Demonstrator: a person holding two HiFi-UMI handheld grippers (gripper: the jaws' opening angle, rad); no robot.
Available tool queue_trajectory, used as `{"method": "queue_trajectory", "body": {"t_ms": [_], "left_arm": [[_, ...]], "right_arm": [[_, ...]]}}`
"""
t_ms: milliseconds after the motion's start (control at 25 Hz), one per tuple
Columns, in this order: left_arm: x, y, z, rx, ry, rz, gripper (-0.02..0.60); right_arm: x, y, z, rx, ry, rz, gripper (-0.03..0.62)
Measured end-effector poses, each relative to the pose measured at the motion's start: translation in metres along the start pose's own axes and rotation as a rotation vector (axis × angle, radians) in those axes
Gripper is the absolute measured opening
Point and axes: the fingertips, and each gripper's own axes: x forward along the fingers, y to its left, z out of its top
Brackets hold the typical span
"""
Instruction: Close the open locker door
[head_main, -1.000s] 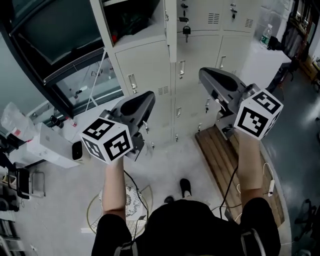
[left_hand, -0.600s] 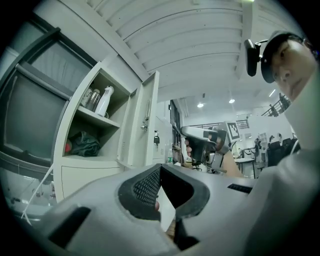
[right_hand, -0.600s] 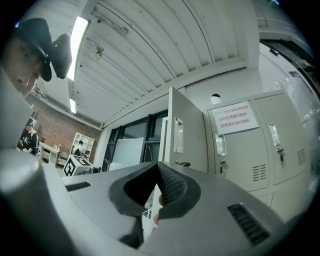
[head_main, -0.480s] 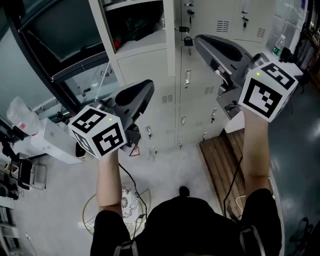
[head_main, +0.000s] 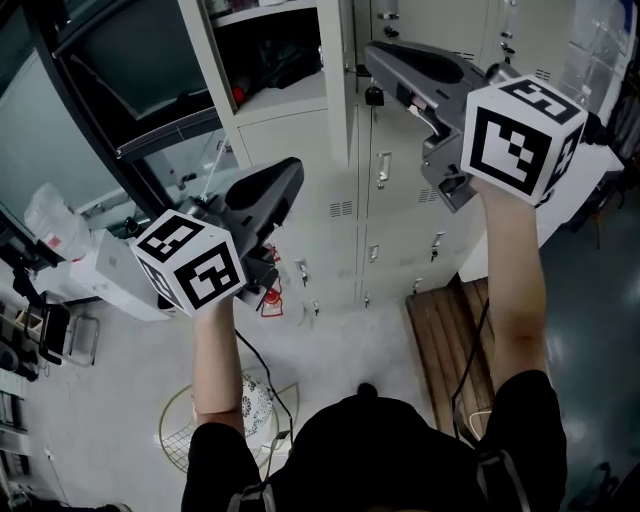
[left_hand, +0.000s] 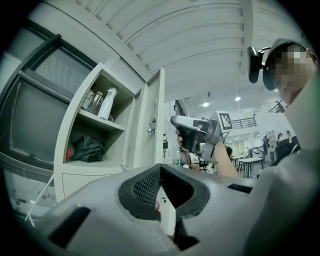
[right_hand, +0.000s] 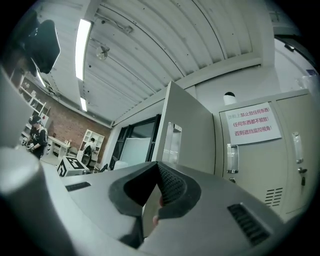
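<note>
Pale grey lockers (head_main: 400, 230) line the wall above a light floor. The open locker door (head_main: 343, 80) juts out edge-on from an upper compartment. The right gripper (head_main: 375, 52), jaws together on nothing, sits close beside its outer face. The left gripper (head_main: 293, 172), likewise closed and empty, hangs lower.

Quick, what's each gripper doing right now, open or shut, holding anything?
Left gripper: shut, jaw tips together, nothing between them.
Right gripper: shut, jaw tips together, nothing held.
</note>
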Motion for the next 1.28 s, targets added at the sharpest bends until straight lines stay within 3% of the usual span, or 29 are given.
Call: {"method": "queue_trajectory", "body": {"t_ms": [640,1280], "left_arm": [[0.021,-0.001,-0.008,0.006,-0.014,0.087,0.017],[0.015,0.008,-0.017,0.000,0.001,0.170,0.017]], "right_arm": [[0.026,-0.028,-0.009,0.037,0.026,0.099,0.005],[0.043,-0.016,-0.011,0.029,0.018,0.200,0.005]]}}
